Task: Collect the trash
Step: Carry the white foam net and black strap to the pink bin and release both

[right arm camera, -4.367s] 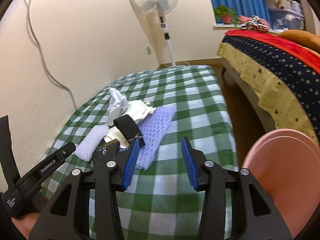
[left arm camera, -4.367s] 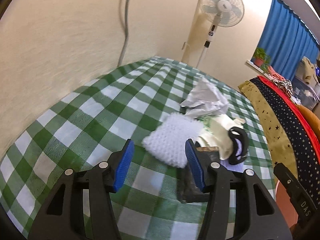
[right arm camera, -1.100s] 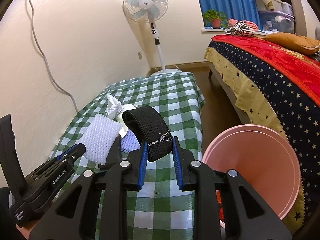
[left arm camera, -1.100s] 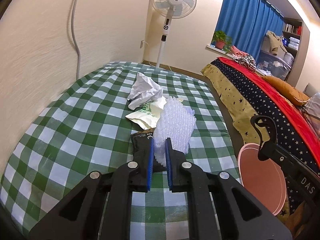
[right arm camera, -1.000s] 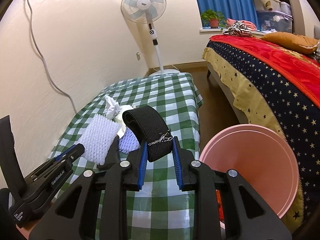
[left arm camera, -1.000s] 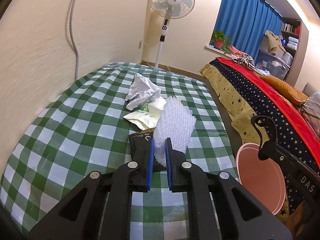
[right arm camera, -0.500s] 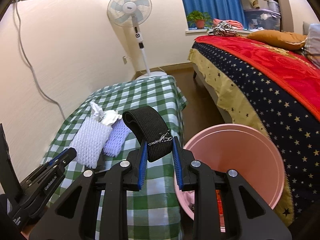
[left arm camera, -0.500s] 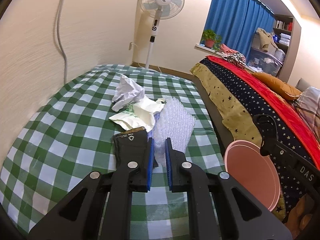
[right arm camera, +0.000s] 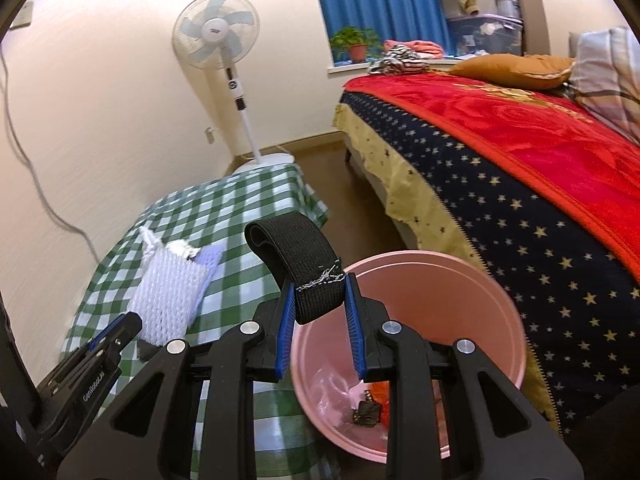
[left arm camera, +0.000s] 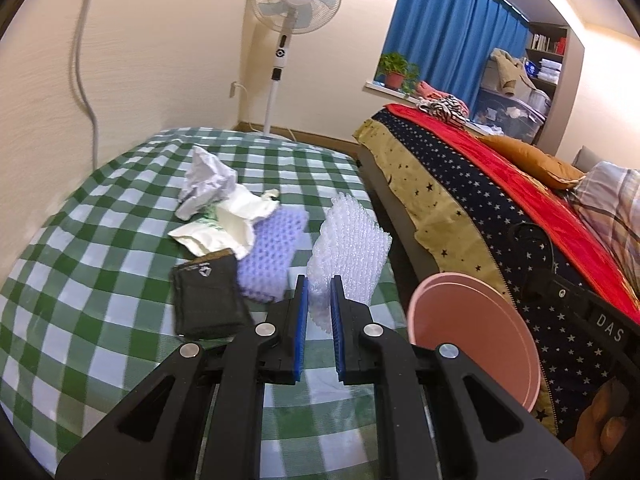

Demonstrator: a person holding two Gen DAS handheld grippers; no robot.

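My left gripper (left arm camera: 318,292) is shut on a white foam net sleeve (left arm camera: 350,246) and holds it above the table's right edge. The sleeve also shows in the right wrist view (right arm camera: 168,292). My right gripper (right arm camera: 318,300) is shut on a black elastic band (right arm camera: 298,262) and holds it over the rim of the pink bin (right arm camera: 460,304). The bin (left arm camera: 472,332) stands on the floor between table and bed, with some trash at its bottom. On the green checked table (left arm camera: 80,220) lie crumpled white paper (left arm camera: 206,182), a torn white wrapper (left arm camera: 232,220), a purple foam net (left arm camera: 272,256) and a black pouch (left arm camera: 208,296).
A bed (right arm camera: 520,168) with a red and starry cover runs along the right, close to the bin. A standing fan (left arm camera: 294,12) is beyond the table's far end. A grey cable (left arm camera: 86,92) hangs on the left wall.
Both grippers, first open at the pile, have closed on their items. They have swung right toward the bin. The elastic band is now over the bin's rim.
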